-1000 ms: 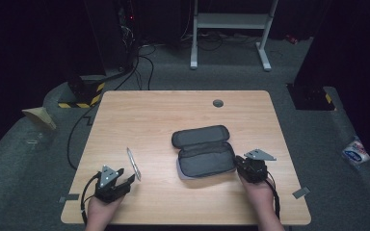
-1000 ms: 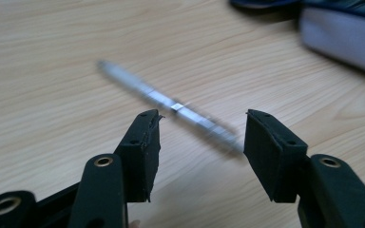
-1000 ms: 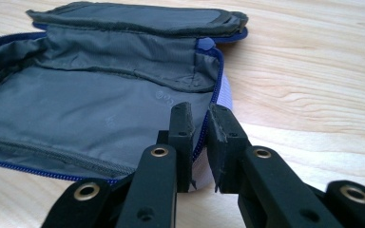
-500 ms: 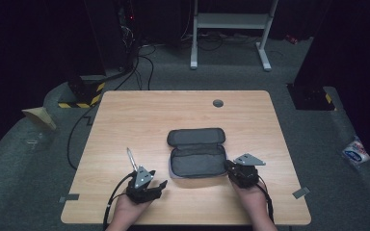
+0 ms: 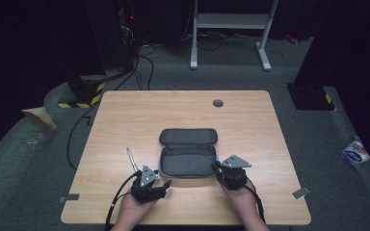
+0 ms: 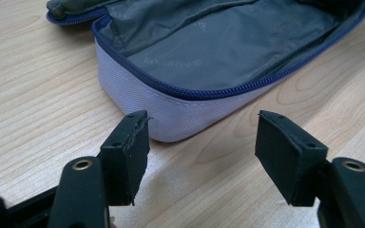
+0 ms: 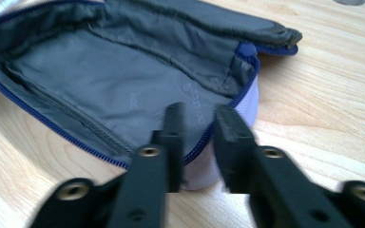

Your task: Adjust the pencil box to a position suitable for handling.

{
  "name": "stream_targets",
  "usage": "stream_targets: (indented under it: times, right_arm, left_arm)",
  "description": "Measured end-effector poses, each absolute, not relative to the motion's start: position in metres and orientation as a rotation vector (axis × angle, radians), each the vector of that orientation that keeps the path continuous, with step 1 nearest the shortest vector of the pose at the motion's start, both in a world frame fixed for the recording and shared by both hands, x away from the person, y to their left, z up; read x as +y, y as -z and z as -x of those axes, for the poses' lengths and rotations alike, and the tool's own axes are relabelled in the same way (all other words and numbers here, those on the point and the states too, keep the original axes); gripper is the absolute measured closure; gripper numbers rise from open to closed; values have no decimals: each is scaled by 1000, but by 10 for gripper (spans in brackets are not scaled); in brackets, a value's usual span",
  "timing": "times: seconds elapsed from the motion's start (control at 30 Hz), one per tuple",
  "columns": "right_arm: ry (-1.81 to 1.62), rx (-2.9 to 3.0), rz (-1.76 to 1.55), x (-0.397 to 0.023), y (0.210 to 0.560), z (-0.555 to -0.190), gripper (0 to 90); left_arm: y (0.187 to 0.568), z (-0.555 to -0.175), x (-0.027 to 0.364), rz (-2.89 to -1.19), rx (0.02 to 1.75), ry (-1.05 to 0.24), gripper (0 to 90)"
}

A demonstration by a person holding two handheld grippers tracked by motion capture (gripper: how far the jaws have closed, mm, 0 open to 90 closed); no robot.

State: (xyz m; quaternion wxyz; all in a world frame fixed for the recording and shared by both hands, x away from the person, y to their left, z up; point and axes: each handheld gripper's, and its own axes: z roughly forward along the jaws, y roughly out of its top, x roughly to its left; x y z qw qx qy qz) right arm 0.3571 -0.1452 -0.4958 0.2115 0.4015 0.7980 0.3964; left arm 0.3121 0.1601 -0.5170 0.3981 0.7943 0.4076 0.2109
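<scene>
Dark floor rings the wooden worktop (image 5: pixel 125 115); the open pencil case (image 5: pixel 189 155) lies between both grippers. The left gripper (image 6: pixel 202 142) has jaws spread and empty, the case's corner just ahead. The right gripper (image 7: pixel 200 135) has just been opening, straddling the rim unclamped; next, likely fetching the pen (image 5: pixel 132 159).

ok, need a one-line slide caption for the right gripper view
Right gripper straddling the zipped rim of the open grey case on the wooden table, jaws just parting.
</scene>
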Motion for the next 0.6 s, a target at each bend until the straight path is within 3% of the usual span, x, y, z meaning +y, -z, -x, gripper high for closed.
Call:
stream_targets:
  times: [0.13,0.23,0.37,0.6]
  right_arm:
    - [-1181,2204,-1126,-149,490,-354,454]
    - [-1246,2214,-1125,-149,488,-350,333]
    - [-1255,2249,-1094,-145,491,-344,269]
    - [-1161,2262,-1113,-142,501,-344,304]
  left_arm:
    - [516,-312,160,-1998,1035,-541,360]
    - [514,-313,161,-1974,1047,-548,351]
    - [511,-315,162,-1935,1053,-540,350]
    - [512,-321,161,-1926,1059,-534,369]
